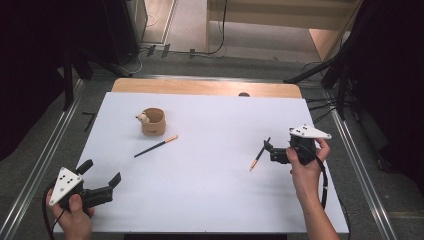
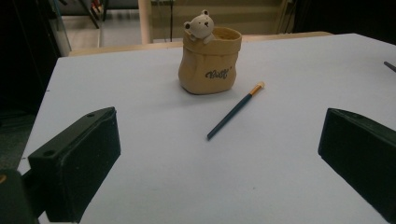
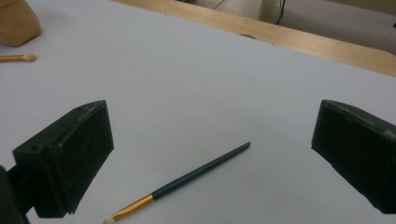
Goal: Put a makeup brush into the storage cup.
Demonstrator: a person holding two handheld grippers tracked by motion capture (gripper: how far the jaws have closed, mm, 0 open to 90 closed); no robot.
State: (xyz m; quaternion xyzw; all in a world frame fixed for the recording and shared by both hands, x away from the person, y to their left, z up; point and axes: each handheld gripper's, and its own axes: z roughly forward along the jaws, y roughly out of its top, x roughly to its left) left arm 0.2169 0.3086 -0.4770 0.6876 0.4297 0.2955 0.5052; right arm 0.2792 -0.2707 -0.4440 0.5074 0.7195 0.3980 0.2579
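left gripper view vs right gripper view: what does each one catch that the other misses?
Left gripper view alone: the bear figure on the holder's rim and the lettering on its front. Right gripper view alone: the near brush, lying between that gripper's open jaws. Both: the tan holder, cut to a corner in the right gripper view, the far brush beside it, and the white table.

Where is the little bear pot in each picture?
High view: the bear pot stands up and left of the middle.
Left gripper view: the pot is at the top middle.
Right gripper view: the pot is in the top left corner, cut by the edge.
Shared landmark: the brush lying beside the pot, pale tip nearest it.
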